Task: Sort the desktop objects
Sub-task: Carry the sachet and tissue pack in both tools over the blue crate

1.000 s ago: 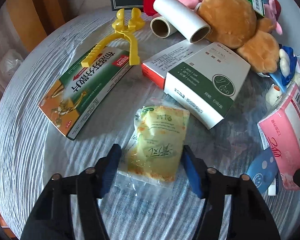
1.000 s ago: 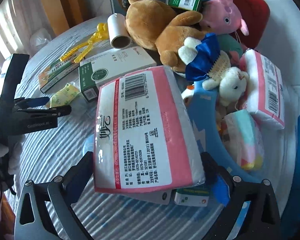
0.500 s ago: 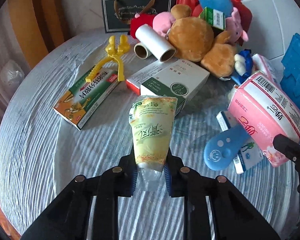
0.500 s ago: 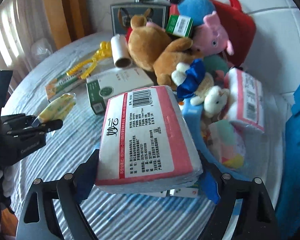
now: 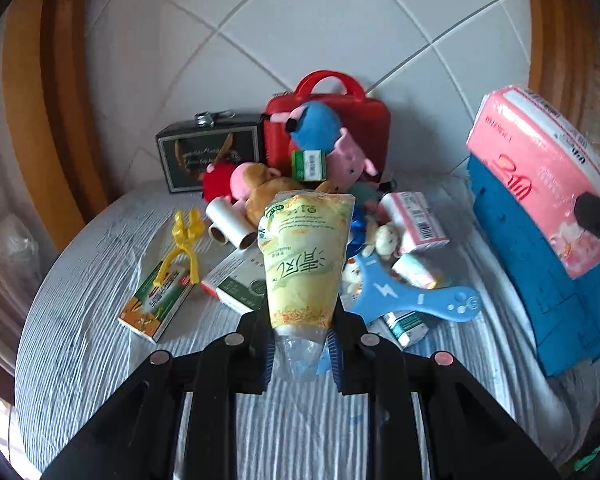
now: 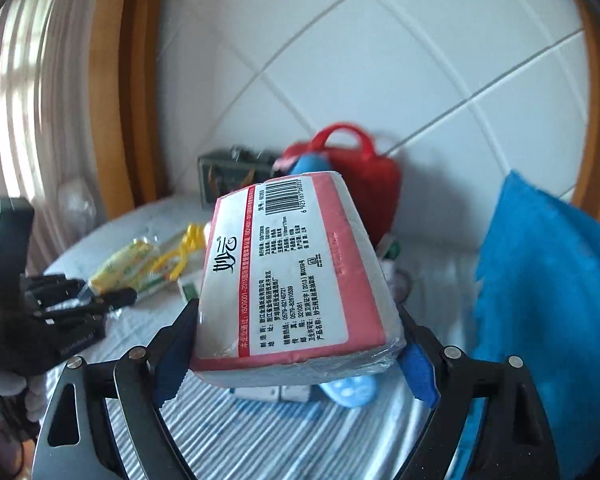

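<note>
Holding the pouch (image 5: 306,258) in your left claw (image 5: 302,354) and tissue pack (image 6: 296,276) in your right claw (image 6: 296,354), the blue bin (image 6: 548,300) sits at 3 o'clock, nearer your right.

Left gripper (image 5: 302,354) — jaws clamped on the clear end of a yellow-green pouch (image 5: 306,256), tilted downward. Right gripper (image 6: 296,358) — blue pads (image 6: 418,372) spread wide, pressing both sides of a pink tissue pack (image 6: 296,272).
</note>
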The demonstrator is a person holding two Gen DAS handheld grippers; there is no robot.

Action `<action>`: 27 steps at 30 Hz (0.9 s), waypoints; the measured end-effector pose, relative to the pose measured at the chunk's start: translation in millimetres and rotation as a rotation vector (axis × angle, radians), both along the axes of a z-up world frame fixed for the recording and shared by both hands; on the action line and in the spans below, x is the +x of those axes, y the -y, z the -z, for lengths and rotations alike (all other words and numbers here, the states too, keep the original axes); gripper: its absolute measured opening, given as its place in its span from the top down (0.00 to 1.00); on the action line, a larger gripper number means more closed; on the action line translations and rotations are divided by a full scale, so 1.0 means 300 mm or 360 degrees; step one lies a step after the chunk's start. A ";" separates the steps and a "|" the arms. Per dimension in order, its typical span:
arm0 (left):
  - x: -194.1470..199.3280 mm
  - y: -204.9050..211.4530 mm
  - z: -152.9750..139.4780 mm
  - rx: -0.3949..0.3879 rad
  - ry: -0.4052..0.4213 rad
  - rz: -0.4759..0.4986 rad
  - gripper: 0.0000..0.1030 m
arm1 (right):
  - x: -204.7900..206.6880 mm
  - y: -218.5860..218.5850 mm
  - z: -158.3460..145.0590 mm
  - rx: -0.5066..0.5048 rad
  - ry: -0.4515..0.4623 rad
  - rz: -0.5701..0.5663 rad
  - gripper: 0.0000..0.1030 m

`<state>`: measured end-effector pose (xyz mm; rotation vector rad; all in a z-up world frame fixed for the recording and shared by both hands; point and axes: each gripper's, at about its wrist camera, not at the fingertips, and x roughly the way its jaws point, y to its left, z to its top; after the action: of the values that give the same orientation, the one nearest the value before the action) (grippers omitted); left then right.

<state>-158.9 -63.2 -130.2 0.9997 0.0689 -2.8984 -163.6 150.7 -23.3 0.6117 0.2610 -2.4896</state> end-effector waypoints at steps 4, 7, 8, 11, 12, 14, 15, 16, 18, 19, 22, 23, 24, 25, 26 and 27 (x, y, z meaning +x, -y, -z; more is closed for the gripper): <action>-0.023 -0.143 -0.105 -0.0012 -0.0103 0.0143 0.79 | 0.046 -0.175 -0.153 -0.0097 -0.0145 0.0138 0.14; -0.061 -0.268 -0.181 -0.0016 -0.0160 0.0270 0.79 | 0.047 -0.317 -0.248 -0.0132 -0.0229 0.0279 0.14; -0.077 -0.310 -0.205 -0.0019 -0.0176 0.0314 0.79 | 0.041 -0.353 -0.268 -0.0146 -0.0241 0.0312 0.14; -0.133 -0.452 -0.284 -0.0036 -0.0220 0.0445 0.79 | -0.008 -0.493 -0.342 -0.0189 -0.0266 0.0423 0.14; -0.156 -0.509 -0.315 -0.0037 -0.0236 0.0497 0.79 | -0.030 -0.536 -0.364 -0.0193 -0.0270 0.0456 0.14; -0.201 -0.613 -0.368 -0.0047 -0.0255 0.0581 0.79 | -0.089 -0.615 -0.404 -0.0185 -0.0273 0.0508 0.14; -0.228 -0.664 -0.396 -0.0025 -0.0256 0.0626 0.79 | -0.123 -0.648 -0.422 -0.0174 -0.0264 0.0534 0.14; -0.254 -0.708 -0.422 0.0003 -0.0246 0.0670 0.79 | -0.161 -0.689 -0.441 -0.0160 -0.0252 0.0560 0.14; -0.315 -0.810 -0.479 0.0073 -0.0221 0.0774 0.79 | -0.240 -0.754 -0.463 -0.0135 -0.0216 0.0597 0.14; -0.348 -0.867 -0.506 0.0083 -0.0215 0.0812 0.79 | -0.296 -0.795 -0.476 -0.0139 -0.0184 0.0619 0.14; -0.448 -1.023 -0.571 0.0027 -0.0215 0.0853 0.79 | -0.418 -0.881 -0.491 -0.0165 -0.0104 0.0664 0.14; -0.484 -1.067 -0.584 0.0019 -0.0198 0.0874 0.79 | -0.451 -0.914 -0.493 -0.0179 -0.0078 0.0676 0.14; -0.520 -1.115 -0.594 0.0024 -0.0171 0.0892 0.79 | -0.506 -0.938 -0.487 -0.0176 -0.0051 0.0698 0.14; -0.555 -1.156 -0.599 0.0037 -0.0141 0.0908 0.79 | -0.537 -0.953 -0.482 -0.0175 -0.0042 0.0725 0.14; -0.600 -1.205 -0.598 0.0050 -0.0093 0.0935 0.79 | -0.571 -0.988 -0.469 -0.0173 -0.0016 0.0764 0.14; -0.636 -1.245 -0.591 0.0053 -0.0037 0.0957 0.79 | -0.600 -1.021 -0.446 -0.0171 0.0016 0.0786 0.14</action>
<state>-349.8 310.3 47.0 1.1576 -0.2225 -3.4505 -343.7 457.1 110.5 0.7111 -0.0376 -2.9454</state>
